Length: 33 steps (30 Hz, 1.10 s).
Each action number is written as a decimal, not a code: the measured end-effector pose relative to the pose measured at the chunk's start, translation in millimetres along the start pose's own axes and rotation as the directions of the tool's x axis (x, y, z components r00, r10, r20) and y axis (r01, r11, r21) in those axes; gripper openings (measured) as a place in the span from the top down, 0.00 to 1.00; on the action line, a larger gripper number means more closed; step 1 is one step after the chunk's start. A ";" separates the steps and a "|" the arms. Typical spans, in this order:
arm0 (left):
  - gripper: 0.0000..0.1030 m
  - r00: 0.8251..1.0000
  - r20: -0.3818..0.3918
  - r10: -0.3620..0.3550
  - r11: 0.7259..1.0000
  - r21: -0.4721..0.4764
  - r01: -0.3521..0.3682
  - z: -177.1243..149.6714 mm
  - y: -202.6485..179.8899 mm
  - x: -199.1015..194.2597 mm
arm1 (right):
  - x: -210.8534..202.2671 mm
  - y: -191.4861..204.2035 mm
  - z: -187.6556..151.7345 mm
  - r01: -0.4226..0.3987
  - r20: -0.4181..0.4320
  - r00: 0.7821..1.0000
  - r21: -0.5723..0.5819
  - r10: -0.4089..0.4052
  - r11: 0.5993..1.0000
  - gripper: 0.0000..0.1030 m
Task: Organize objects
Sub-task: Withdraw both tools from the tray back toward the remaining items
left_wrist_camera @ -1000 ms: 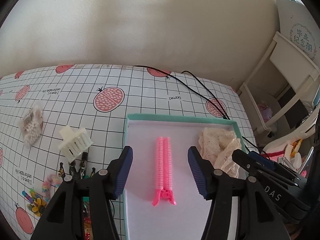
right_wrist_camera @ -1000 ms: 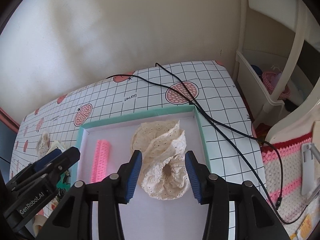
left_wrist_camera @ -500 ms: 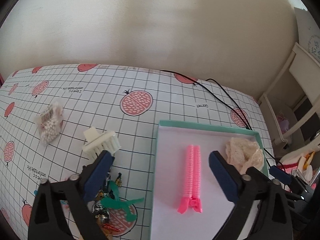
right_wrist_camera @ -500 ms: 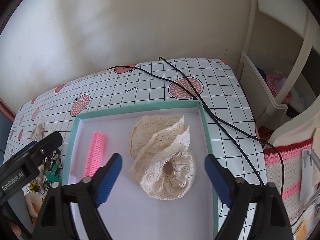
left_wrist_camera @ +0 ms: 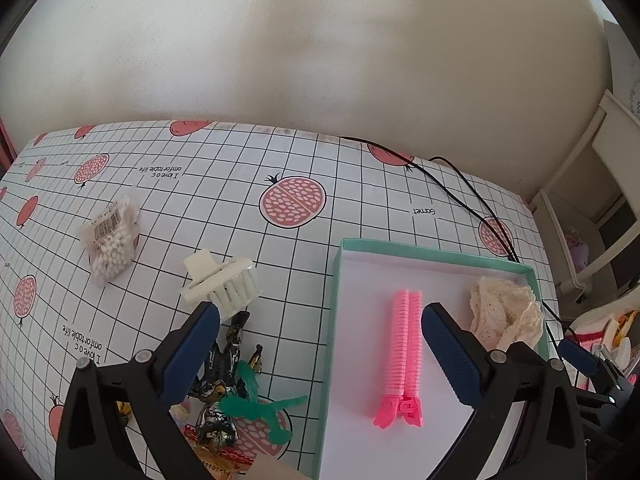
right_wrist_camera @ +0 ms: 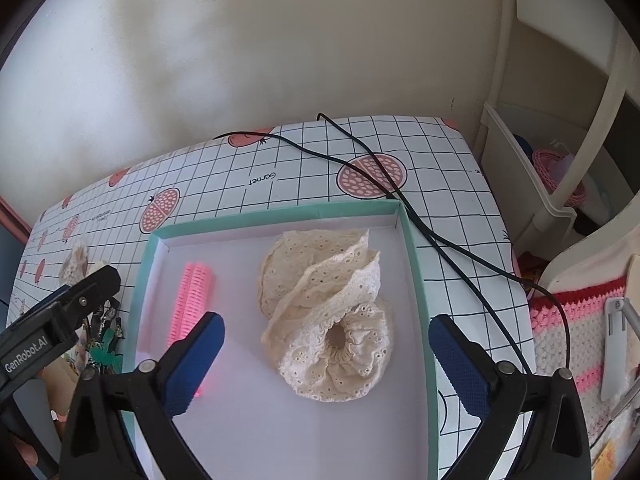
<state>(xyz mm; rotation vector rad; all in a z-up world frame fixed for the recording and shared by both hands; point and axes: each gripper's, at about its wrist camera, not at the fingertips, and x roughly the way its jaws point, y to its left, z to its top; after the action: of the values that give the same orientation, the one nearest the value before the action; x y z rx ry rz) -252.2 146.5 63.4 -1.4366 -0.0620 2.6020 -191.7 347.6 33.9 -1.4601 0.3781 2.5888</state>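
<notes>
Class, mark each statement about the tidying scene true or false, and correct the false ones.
1. The pink ribbed plastic hair clip lies inside the teal-rimmed shallow box. True.
2. The cream lace fabric scrunchie sits on the tablecloth outside the box. False: it lies in the box.
3. The right claw is clamped on the scrunchie. False: its jaws stand open, having just widened, with nothing gripped.
4. The white plastic claw-type hair clip lies on the pomegranate-print grid tablecloth. True.
5. The left claw holds the pink clip. False: it is open and empty.
</notes>
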 end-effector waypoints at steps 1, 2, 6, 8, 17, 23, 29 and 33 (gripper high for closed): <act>0.02 1.000 0.000 -0.001 1.000 0.001 0.001 -0.2 -0.4 -0.7 | -1.1 0.0 0.0 0.001 0.001 1.000 0.000 -0.001 1.000 0.00; 0.02 1.000 -0.001 0.000 1.000 0.003 0.000 -0.3 -0.7 -1.3 | -2.3 0.4 0.2 0.001 0.001 1.000 -0.001 -0.001 1.000 0.00; 0.02 1.000 0.000 -0.009 1.000 0.005 0.009 1.8 1.3 -7.0 | -12.2 2.7 2.5 -0.024 0.009 1.000 0.002 0.024 1.000 0.00; 0.02 1.000 0.004 -0.018 1.000 0.000 0.018 3.6 4.9 -13.5 | -20.0 6.3 3.8 -0.039 0.017 0.999 -0.001 0.039 0.999 0.00; 0.02 0.999 0.046 -0.013 1.000 -0.022 0.014 11.1 36.3 -66.2 | -58.5 39.7 5.4 -0.136 0.058 0.989 -0.035 0.138 0.990 0.00; 0.02 0.997 0.078 0.007 0.999 -0.043 -0.004 11.7 64.0 -98.5 | -85.4 70.7 0.1 -0.182 0.087 0.978 -0.114 0.192 0.977 0.00; 0.02 0.994 0.087 0.060 0.996 -0.072 -0.054 3.3 96.2 -121.8 | -100.5 101.0 -13.5 -0.218 0.081 0.968 -0.191 0.236 0.957 0.00; 0.02 0.993 0.086 0.078 0.994 -0.087 -0.071 -7.3 115.0 -133.4 | -105.5 120.0 -25.4 -0.227 0.064 0.966 -0.245 0.249 0.943 0.00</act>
<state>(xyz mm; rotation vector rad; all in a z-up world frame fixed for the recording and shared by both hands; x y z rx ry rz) -191.0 10.7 157.5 -1.3730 -0.1330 2.7549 -146.1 225.1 129.1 -1.4330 0.2560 2.9728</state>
